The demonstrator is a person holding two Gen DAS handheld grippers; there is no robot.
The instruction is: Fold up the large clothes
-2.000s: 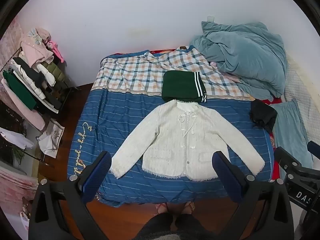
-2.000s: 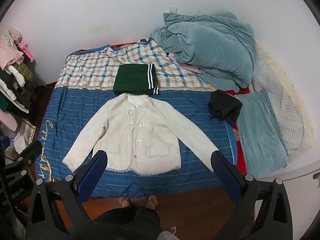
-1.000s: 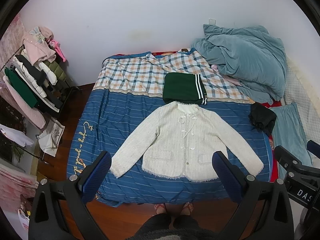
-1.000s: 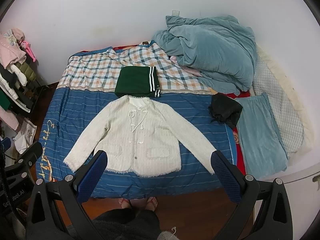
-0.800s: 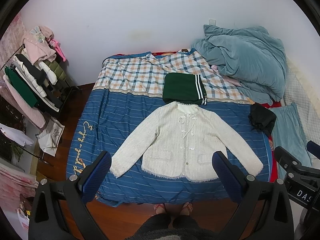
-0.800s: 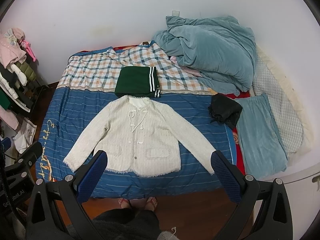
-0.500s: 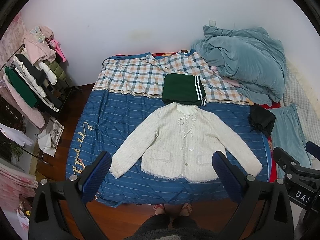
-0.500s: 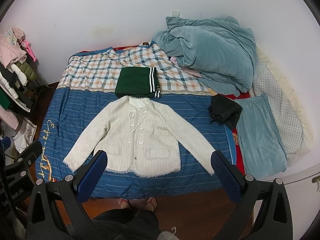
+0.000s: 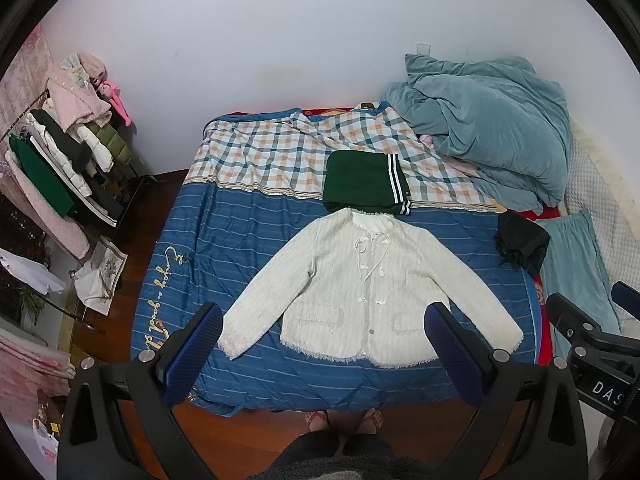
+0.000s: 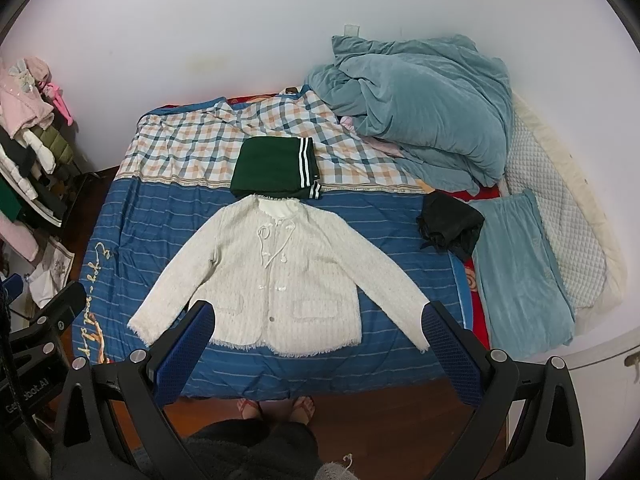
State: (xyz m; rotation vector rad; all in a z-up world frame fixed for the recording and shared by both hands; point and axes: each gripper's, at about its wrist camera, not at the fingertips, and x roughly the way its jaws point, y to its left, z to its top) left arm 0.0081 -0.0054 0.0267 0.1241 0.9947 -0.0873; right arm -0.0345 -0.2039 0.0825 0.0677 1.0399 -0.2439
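The cream jacket (image 9: 372, 292) lies flat, sleeves spread, on the blue bedspread (image 9: 240, 240), a folded green garment (image 9: 362, 184) touching its collar at twelve o'clock, while the left gripper (image 9: 324, 344) and right gripper (image 10: 320, 344) hang above with jaws wide apart.

Both grippers' fingers (image 9: 192, 352) (image 10: 448, 348) wide apart, empty

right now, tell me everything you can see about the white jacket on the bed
The white jacket is a cream, tweed-like knit with frayed fringe along hem and cuffs, two front pockets, small buttons and a tied cord at the round neck. It lies flat, front up, closed, both sleeves spread diagonally outward, on the blue striped bedspread. Its collar meets the folded green garment. Neither the left gripper nor the right gripper touches it; both are open.
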